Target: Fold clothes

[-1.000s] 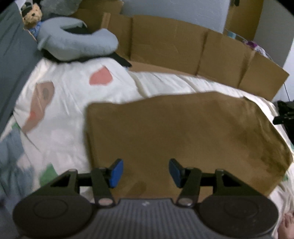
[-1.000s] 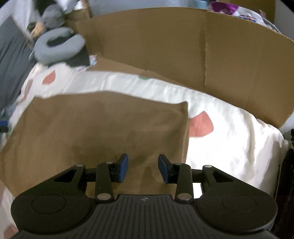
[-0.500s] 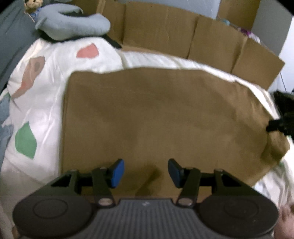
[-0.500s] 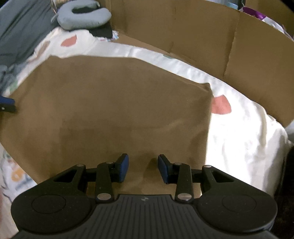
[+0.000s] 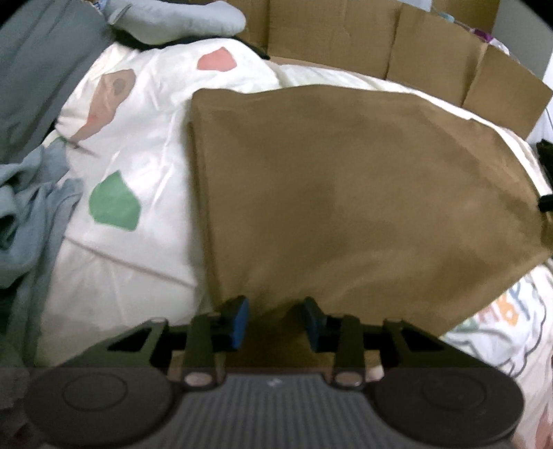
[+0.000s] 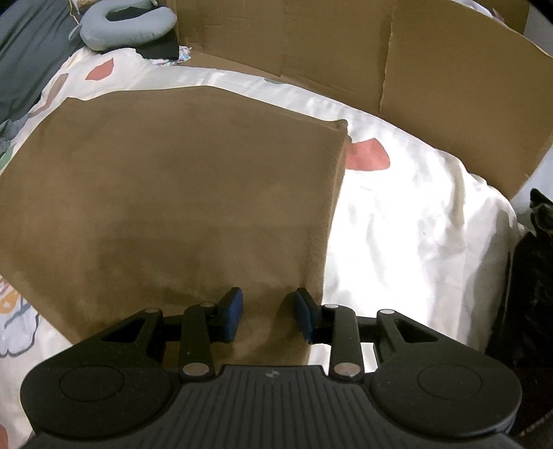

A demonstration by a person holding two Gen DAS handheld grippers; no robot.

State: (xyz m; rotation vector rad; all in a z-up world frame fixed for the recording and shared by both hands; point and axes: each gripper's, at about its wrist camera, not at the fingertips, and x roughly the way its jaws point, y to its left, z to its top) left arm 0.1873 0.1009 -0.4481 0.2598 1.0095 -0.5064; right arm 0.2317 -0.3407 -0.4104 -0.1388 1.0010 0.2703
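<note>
Compared with the frame a second earlier, the left tongs [image 5: 274, 319] have narrowed and their jaws are closing, with the near hem of the brown garment [image 5: 363, 193] rising between the blue pads [image 5: 239, 317]; the gap remains visible and no firm pinch on the cloth can be confirmed. The garment's left edge, previously well left of these tongs, now runs just beside the left pad, and the cloth fills more of the view ahead. The right tongs [image 6: 268, 316] stand slightly apart, little changed, with the same brown garment [image 6: 179, 193] lying between and beyond the pads [image 6: 232, 312]; contact cannot be confirmed there either. In that view the garment's right edge passes just right of the right pad and runs away forward. No brand, label or legible writing is found; some coloured outline print shows on the bedding [image 5: 511, 331] to the right of the left tongs, unreadable. The garment is spread flat on the white patterned duvet [image 6: 414, 207], its long axis running across from one set of tongs to the other, its far edge toward the cardboard wall [image 6: 414, 62]. A grey neck pillow [image 6: 124, 24] lies far ahead to the left.
</note>
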